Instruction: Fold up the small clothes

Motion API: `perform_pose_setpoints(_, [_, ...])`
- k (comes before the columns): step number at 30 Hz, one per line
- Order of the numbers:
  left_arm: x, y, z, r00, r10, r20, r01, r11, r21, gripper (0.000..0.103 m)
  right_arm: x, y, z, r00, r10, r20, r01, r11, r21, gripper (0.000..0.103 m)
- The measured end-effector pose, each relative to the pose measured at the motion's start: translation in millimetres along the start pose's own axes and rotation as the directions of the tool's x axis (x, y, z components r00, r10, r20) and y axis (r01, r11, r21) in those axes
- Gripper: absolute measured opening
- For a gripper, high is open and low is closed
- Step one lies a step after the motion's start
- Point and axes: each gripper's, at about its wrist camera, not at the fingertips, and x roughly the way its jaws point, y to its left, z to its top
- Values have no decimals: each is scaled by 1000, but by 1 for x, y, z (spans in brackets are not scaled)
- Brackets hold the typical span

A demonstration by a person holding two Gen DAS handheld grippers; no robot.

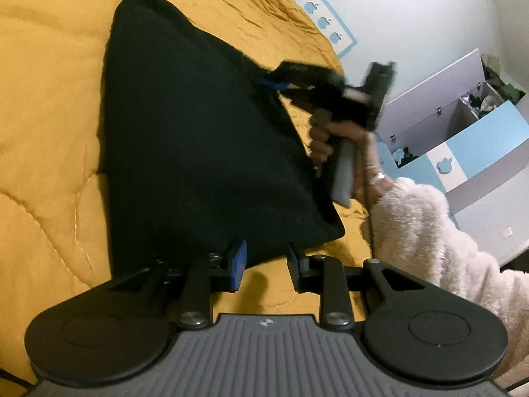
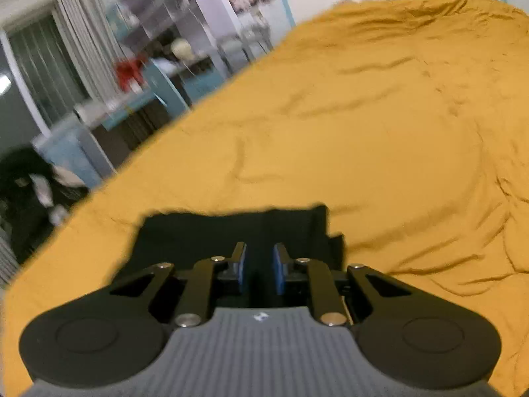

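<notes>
A black garment [image 1: 185, 139] lies on a yellow bedspread [image 1: 49, 99], tapering to a point at its far right. My left gripper [image 1: 264, 258] stands open at the garment's near edge, and bedspread shows between its blue pads. My right gripper [image 1: 272, 86], blurred and held by a hand [image 1: 330, 139] in a fluffy white sleeve [image 1: 446, 248], has its tips on that far right point. In the right wrist view the right gripper [image 2: 259, 258] sits over the garment [image 2: 185, 235], with its jaws drawn close and dark cloth filling the narrow gap.
The bedspread [image 2: 363, 132] stretches wide and wrinkled beyond the garment. A blue and white cabinet [image 1: 463, 125] with open compartments stands beside the bed. Off the bed's left edge are shelves and a desk [image 2: 148, 66] and a dark pile [image 2: 26, 198].
</notes>
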Motion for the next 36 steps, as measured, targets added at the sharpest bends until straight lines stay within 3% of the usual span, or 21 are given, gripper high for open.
perform_pose_setpoints(3, [1,-1,0,1000,2,1,-2,1000,6,34,24,-9,-2,996,-58,-63,59,998,5,0])
perform_pose_setpoints(8, [-2,-9,2,1000,20,-2,-20,1000,4,34,19,-18,-1,997,-34,-70,41,995,95,0])
perform_pose_setpoints(12, [-17,-19,7,999,29,38,-29,1000,11,34,-42,-2,-4,1000,10,2,-11,993,116,30])
perform_pose_setpoints(17, [-48,-35,11,981,105,164,-105,994,-5,38,-137,30,-46,998,56,28,-55,998,-29,30])
perform_pose_setpoints(19, [-52,-38,10,975,138,174,-142,990,5,45,-159,38,-69,999,36,-5,-36,997,-69,30])
perform_pose_setpoints(21, [-50,-35,8,972,168,164,-169,986,-4,45,-172,42,-91,999,-8,-35,5,996,-89,31])
perform_pose_setpoints(25, [-36,-22,-2,958,247,148,-246,969,-26,44,-177,29,-127,992,-81,-95,75,995,-57,29])
perform_pose_setpoints(28, [-32,-17,-12,952,252,176,-250,968,-33,44,-172,20,-145,991,-96,-95,96,995,-10,28])
perform_pose_setpoints(36, [-29,-35,-13,929,316,190,-322,947,-2,46,-169,35,-151,984,-159,-75,154,986,-59,29])
